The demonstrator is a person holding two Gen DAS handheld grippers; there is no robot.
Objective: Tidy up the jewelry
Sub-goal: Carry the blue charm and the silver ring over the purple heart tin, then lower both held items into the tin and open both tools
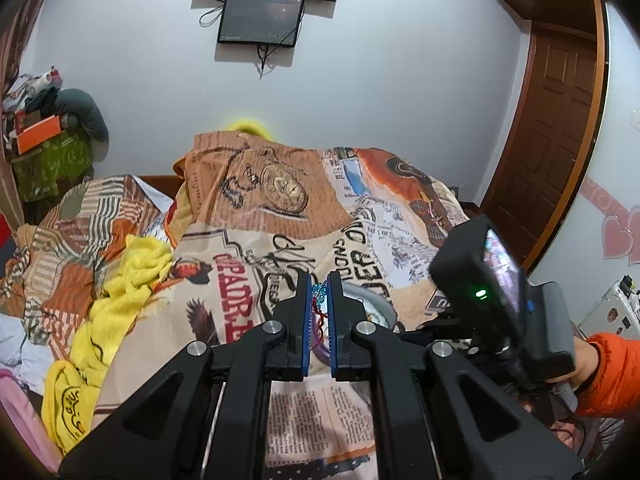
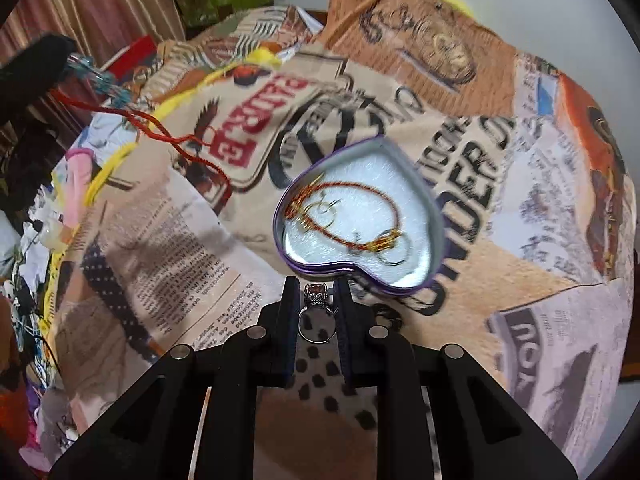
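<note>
- Right claw is pinching a silver ring, band upright between the fingers, its stone setting pointing forward toward the heart-shaped tin.
- The tin lies open on the bed's printed blanket, just ahead of the claw, its pointed end aimed away and to the upper right.
- Inside it: one red-and-gold bracelet, stretched corner to corner, plus some thin rings I can't count for blur.
- Left claw, nearly closed, grips one blue-beaded bracelet; its red cord trails down over the blanket.
- One ring and two bracelets are clear.
</note>
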